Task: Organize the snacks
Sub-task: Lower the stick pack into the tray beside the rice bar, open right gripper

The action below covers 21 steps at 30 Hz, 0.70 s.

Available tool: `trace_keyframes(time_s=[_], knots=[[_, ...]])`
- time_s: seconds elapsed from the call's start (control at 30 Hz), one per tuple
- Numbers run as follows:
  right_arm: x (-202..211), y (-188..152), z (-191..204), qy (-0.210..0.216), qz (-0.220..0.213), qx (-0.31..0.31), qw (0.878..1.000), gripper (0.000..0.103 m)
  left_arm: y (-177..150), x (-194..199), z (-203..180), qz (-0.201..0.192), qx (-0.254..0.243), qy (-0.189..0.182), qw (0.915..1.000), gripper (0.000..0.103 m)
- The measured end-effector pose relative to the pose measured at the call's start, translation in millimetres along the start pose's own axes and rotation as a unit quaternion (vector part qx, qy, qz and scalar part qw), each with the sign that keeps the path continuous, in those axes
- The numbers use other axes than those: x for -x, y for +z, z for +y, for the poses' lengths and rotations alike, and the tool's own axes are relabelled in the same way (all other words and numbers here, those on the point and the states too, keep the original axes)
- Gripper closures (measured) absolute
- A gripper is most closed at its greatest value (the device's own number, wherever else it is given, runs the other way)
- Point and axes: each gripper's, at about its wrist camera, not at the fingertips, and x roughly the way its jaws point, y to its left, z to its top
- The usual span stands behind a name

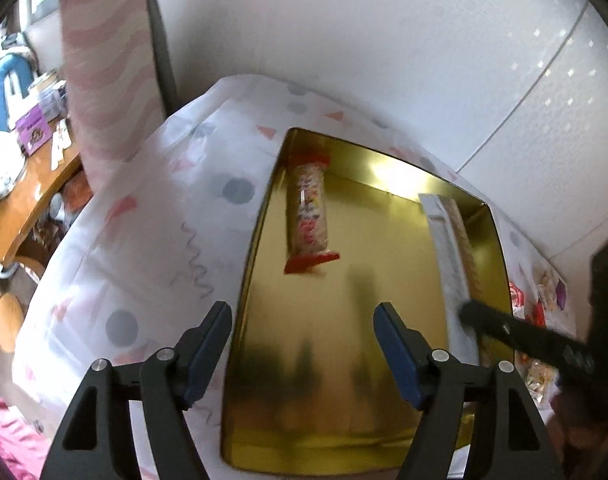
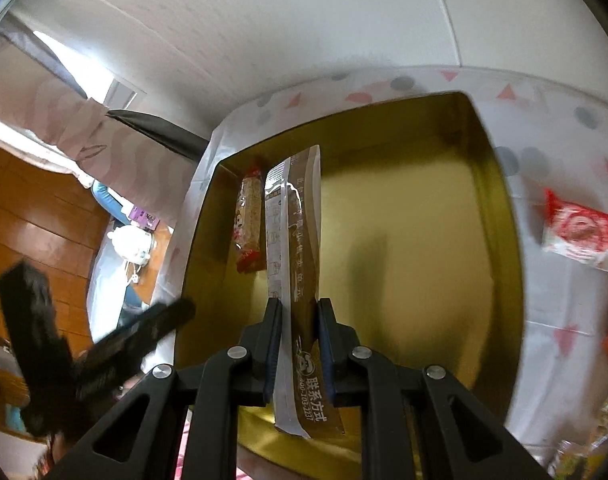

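A shallow gold metal tin (image 1: 344, 360) sits on the white cloth-covered surface (image 1: 143, 240) patterned with grey dots and pink triangles. Inside it, near the far left corner, lies a clear snack bar packet with red ends (image 1: 308, 216). The right gripper (image 2: 299, 312) has its jaws clamped on a long brown and white snack pouch (image 2: 293, 240), held over the tin; whether the far end touches the bottom is unclear. The left gripper (image 1: 304, 320) hovers over the tin's near left edge, jaws spread wide and holding nothing. A red and white wrapped snack (image 2: 580, 228) lies on the cloth right of the tin. More wrappers at the right edge are blurred and cut off.
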Motion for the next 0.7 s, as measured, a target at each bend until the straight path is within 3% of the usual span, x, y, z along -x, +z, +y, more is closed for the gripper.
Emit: trace_keyframes(time_s=[0.33, 0.47, 0.53, 0.7], knots=[[-52, 23, 17, -0.012, 0.021, -0.013, 1.0, 0.085, -7, 19, 28, -0.009, 0.021, 0.016, 0.9996, 0.029], [-69, 33, 19, -0.009, 0.013, -0.032, 0.999, 0.08, -10, 22, 36, -0.007, 0.024, 0.024, 0.9994, 0.029], [-75, 36, 20, 0.003, 0.007, -0.039, 0.999, 0.067, -12, 22, 40, -0.005, 0.026, 0.028, 0.9993, 0.029], [-72, 33, 23, -0.014, 0.01, -0.027, 0.999, 0.065, -13, 23, 44, -0.003, 0.034, 0.03, 0.999, 0.029]])
